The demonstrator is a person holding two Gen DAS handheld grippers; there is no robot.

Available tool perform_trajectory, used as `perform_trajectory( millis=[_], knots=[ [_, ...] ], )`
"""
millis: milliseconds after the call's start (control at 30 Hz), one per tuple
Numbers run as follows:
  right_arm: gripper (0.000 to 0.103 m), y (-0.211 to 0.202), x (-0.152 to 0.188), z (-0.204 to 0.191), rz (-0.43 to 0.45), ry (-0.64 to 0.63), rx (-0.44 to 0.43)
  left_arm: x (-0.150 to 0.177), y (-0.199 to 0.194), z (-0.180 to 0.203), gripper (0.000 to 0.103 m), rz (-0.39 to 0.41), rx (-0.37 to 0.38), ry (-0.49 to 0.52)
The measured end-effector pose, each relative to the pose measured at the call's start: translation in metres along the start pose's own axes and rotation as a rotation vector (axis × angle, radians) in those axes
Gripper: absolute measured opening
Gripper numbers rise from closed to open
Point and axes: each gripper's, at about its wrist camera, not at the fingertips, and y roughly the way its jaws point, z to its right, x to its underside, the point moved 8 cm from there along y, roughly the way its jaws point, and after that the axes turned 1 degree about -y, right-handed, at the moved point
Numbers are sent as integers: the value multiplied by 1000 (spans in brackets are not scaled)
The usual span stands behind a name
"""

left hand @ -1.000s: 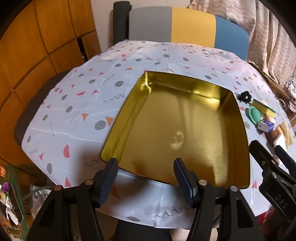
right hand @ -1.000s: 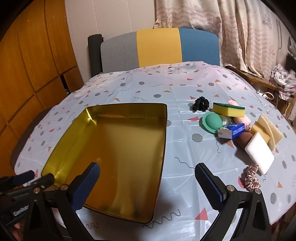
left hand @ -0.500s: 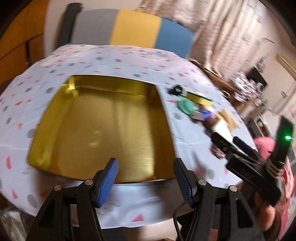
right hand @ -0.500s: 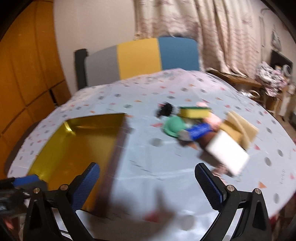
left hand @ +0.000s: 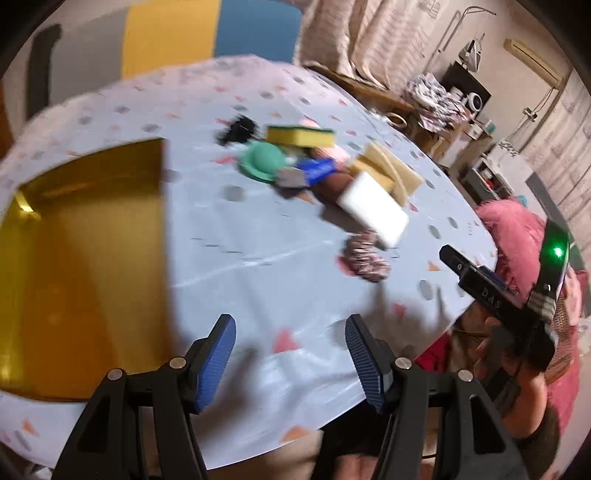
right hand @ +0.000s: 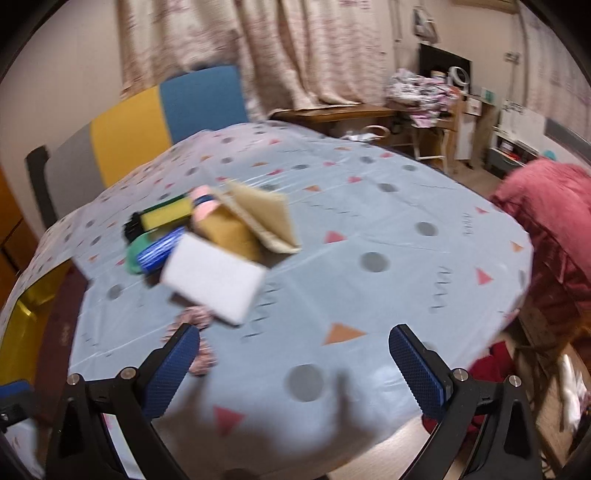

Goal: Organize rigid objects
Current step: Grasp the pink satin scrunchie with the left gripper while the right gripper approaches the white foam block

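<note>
A gold tin tray lies on the left of the patterned table; its corner shows in the right wrist view. A blurred pile lies right of it: green lid, yellow-green sponge, blue box, black clip, white block, tan cloths, pink scrunchie. The white block, blue box and sponge also show in the right wrist view. My left gripper is open and empty over the table's near edge. My right gripper is open and empty, near the scrunchie.
A grey, yellow and blue chair back stands behind the table. The person's pink clothing is at the right. A cluttered wooden desk and curtains stand behind. The table's front edge is close under both grippers.
Both grippers have swung to the right, from over the gold tray toward the pile of objects. Their jaws have stayed open and empty. Nothing on the table has moved.
</note>
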Motion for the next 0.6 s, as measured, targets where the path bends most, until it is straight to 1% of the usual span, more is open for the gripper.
perform_trajectory(
  millis=[67,100,167,200,233,267,367,400,467,500,567,600],
  knots=[
    [103,1,-1,15,0,18,19,-9,16,14,65,-14,101,-29],
    [103,1,-1,20,3,26,14,-16,25,20,68,-5,124,-37],
    [103,-1,-2,28,13,39,10,-26,39,32,88,30,117,-6],
    [103,-2,-2,33,19,46,15,-31,46,38,89,48,89,29],
    [103,-7,-2,37,28,52,23,-33,53,43,89,49,65,56],
    [103,-7,-2,40,31,58,24,-35,65,52,89,32,58,87],
    [103,-5,1,50,22,87,24,-38,88,68,87,8,72,127],
    [103,-4,2,52,17,98,18,-39,93,70,87,3,62,135],
    [103,1,4,53,5,116,10,-41,102,72,80,2,44,137],
    [103,1,5,54,2,119,6,-41,107,74,78,0,36,145],
    [103,3,8,53,-2,119,-1,-42,117,76,66,-9,10,159],
    [103,4,9,52,-5,116,-4,-42,122,78,62,-10,0,173]
  ],
)
